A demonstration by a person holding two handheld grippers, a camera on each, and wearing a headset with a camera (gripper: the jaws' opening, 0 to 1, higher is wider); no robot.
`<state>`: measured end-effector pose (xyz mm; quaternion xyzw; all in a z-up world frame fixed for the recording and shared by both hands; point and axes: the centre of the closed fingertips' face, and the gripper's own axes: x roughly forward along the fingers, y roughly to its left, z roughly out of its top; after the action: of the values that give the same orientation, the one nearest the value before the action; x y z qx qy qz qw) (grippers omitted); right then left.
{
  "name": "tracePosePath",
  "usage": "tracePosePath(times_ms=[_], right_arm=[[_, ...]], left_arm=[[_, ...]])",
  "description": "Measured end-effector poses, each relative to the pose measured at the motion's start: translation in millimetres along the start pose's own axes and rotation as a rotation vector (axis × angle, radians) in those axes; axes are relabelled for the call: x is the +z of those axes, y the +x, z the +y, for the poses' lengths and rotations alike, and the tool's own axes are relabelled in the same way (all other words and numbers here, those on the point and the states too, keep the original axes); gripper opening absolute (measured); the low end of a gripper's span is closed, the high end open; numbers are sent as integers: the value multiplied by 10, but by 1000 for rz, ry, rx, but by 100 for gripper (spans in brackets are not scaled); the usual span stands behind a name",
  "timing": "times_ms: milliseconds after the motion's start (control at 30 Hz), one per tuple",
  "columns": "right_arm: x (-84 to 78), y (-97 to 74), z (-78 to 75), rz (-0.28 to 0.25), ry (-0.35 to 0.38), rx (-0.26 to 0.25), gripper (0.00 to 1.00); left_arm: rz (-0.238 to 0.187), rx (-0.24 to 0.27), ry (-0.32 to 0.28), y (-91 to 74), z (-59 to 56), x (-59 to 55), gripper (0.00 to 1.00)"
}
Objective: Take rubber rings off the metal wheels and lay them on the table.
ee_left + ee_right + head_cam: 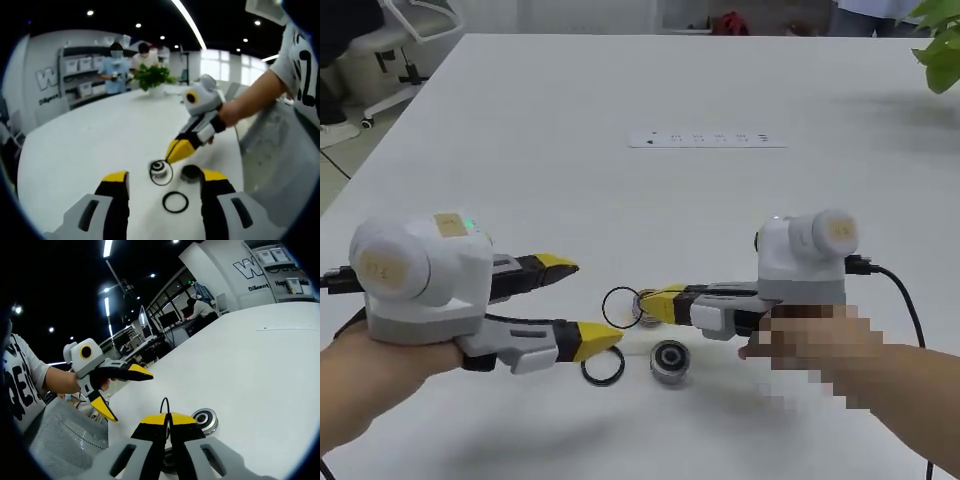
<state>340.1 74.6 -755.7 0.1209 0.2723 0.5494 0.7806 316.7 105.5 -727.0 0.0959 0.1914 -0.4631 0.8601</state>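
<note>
Right jaws: the right gripper [655,305] has them pressed together on a thin strand of a rubber ring [604,308].
Pinched ring: its loop hangs loosely around a small metal wheel [645,306] just ahead of the tips.
Left jaws: the left gripper [585,302] has them spread and holds nothing.
Turning relation: the wheel lies straight beyond the right tips, towards the left gripper. I judge that a pull back along the jaws frees the ring.
Loose ring [603,365]: flat on the table [620,200], just before the left tips.
Second wheel [670,360]: beside the right jaws, dark band on it.

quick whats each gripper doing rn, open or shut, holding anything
left gripper: open, holding nothing
right gripper: shut, pinching a rubber ring
</note>
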Motion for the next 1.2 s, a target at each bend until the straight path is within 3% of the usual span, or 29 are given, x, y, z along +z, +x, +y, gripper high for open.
tracePosePath(times_ms=[667,1200], right_arm=[[-214,126,239,76,19,86,0],[-367,200,331,127,7,105,0]], left_arm=[[11,22,-49,-163,-21,-209,64],[27,23,-58,-189,-46,-297,63]])
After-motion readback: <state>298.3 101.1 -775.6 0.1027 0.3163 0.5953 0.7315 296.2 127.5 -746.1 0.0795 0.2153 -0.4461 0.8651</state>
